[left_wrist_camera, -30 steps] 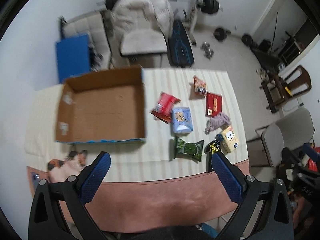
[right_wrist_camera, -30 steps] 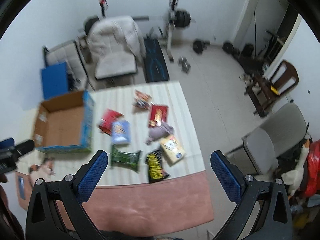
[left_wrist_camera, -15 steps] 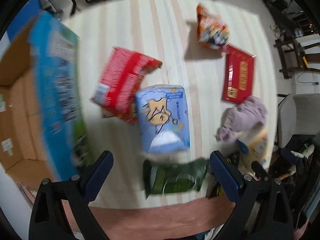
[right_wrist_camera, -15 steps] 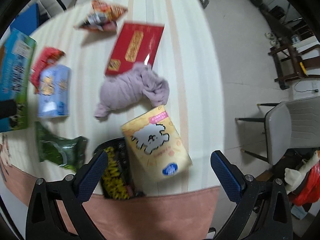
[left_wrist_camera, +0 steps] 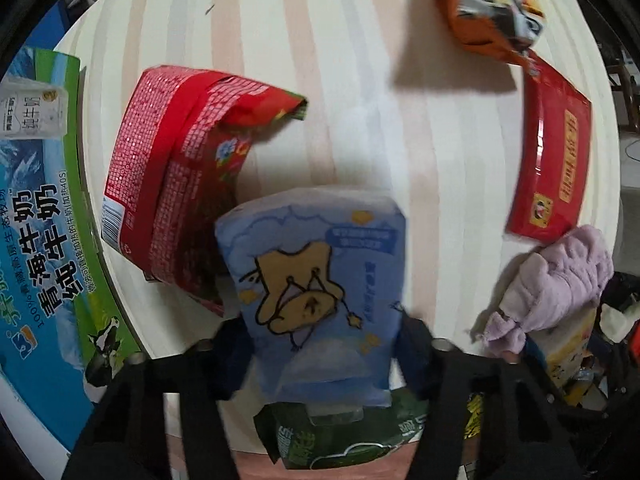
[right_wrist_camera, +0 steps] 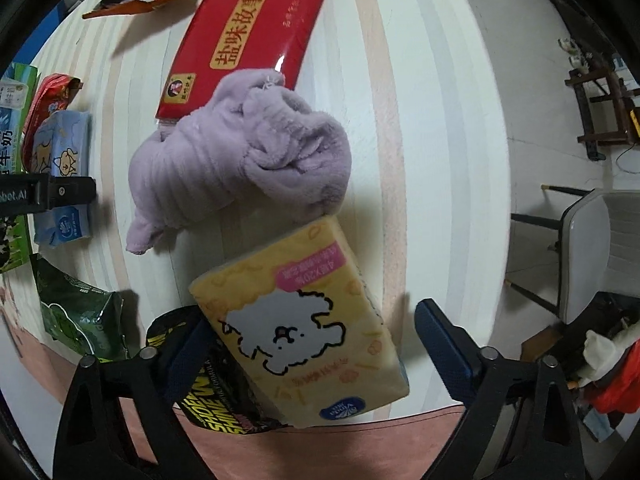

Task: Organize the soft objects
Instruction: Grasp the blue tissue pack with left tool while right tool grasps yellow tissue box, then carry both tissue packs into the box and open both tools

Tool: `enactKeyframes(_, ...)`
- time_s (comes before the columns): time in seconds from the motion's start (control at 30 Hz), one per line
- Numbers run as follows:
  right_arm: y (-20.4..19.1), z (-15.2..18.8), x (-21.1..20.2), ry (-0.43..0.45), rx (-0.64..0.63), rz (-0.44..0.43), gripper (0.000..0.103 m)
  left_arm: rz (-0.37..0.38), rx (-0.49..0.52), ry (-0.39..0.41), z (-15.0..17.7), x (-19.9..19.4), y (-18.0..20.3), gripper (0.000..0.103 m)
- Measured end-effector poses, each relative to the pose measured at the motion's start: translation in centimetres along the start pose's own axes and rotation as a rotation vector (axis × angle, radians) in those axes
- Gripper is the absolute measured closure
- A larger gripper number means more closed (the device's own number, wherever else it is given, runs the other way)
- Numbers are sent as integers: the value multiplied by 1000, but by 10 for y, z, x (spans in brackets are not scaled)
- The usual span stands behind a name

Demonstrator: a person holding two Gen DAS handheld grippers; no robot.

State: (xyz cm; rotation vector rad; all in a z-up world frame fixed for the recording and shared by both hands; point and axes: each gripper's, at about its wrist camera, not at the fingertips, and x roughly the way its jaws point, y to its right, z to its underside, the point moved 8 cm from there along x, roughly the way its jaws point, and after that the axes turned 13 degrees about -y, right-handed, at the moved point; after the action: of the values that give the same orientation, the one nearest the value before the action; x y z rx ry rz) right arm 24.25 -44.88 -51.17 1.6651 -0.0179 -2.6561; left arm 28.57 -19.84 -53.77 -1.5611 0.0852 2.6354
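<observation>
In the left wrist view my left gripper (left_wrist_camera: pixel 320 344) is closed around a blue tissue pack (left_wrist_camera: pixel 316 280) with a cartoon bear; its fingers press the pack's near sides. In the right wrist view my right gripper (right_wrist_camera: pixel 316 340) is open with a yellow tissue pack (right_wrist_camera: pixel 300 328) lying between its fingers; the right finger stands apart from it. A crumpled lilac towel (right_wrist_camera: pixel 240 160) lies just beyond the yellow pack and also shows in the left wrist view (left_wrist_camera: pixel 560 280). The blue pack and left gripper show at the left edge of the right wrist view (right_wrist_camera: pixel 60 168).
On the striped tabletop (left_wrist_camera: pixel 360 100) lie a red snack bag (left_wrist_camera: pixel 180 160), an orange snack bag (left_wrist_camera: pixel 488 12), a flat red packet (right_wrist_camera: pixel 248 40), a green bag (right_wrist_camera: pixel 76 312) and a black-yellow bag (right_wrist_camera: pixel 216 396). A blue-green milk carton box (left_wrist_camera: pixel 40 240) stands left. A grey chair (right_wrist_camera: pixel 600 248) is right.
Both grippers have dropped from high above the table down to it. The left has closed in on the blue tissue pack; the right now straddles the yellow pack.
</observation>
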Motion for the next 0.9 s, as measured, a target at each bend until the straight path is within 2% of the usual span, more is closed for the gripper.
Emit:
enactKeyframes(0.1, 3, 3, 4, -18, 10, -15, 22, -27, 2, 20, 7, 1, 0, 57)
enactKeyframes(0.2, 9, 8, 8, -19, 28, 3, 27, -64, 1, 42, 13, -2, -4, 60)
enactKeyframes(0.43, 16, 33, -5, -11, 84, -80, 37, -69, -3, 93, 49, -30, -18, 62)
enactKeyframes(0.57, 14, 55, -24, 19, 98, -125, 37, -27, 7, 142, 86, -49, -22, 62)
enactKeyframes(0.7, -4, 82, -54, 68, 83, -170, 37, 41, 24, 210, 132, -80, -29, 62)
enactKeyframes(0.8, -31, 95, -84, 114, 48, -204, 37, 88, 21, 258, 155, -128, -53, 62)
enactKeyframes(0.83, -43, 99, -97, 128, 31, -215, 37, 99, 18, 273, 148, -148, -51, 62)
enactKeyframes(0.9, -75, 109, -124, 162, -15, -229, 37, 120, 9, 308, 159, -174, -70, 62)
